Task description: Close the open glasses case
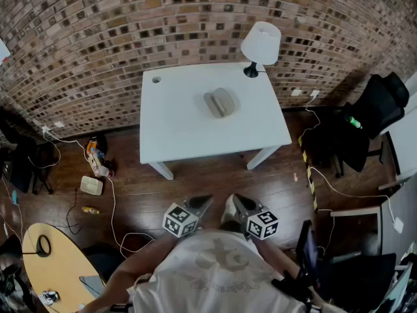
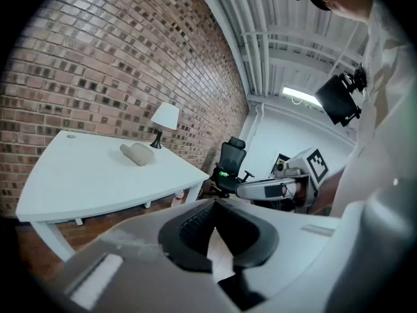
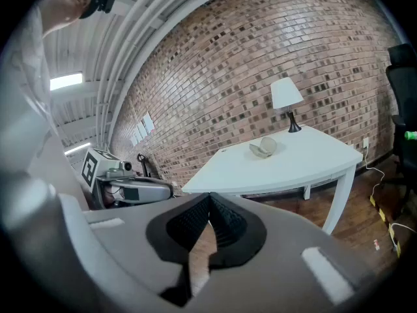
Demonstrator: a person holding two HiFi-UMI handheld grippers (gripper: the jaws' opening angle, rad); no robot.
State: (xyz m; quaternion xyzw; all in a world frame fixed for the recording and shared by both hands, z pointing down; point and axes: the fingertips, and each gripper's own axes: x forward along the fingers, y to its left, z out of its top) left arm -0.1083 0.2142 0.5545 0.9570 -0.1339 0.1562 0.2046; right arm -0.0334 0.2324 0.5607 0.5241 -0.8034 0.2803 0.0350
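Head view, open glasses case (image 1: 219,102) on white table (image 1: 169,129) near lamp (image 1: 260,44), inside too small to read, left gripper (image 1: 202,203) and right gripper (image 1: 240,202) partly cut off by person's shirt (well apart from table), left gripper view, tongs pressed together, empty, right gripper view, tongs pressed together, empty, case lid agape, contents unclear.

Both jaws shut, nothing held.
Your left gripper (image 1: 201,204) and right gripper (image 1: 239,203) sit side by side before you, tipped slightly downward.
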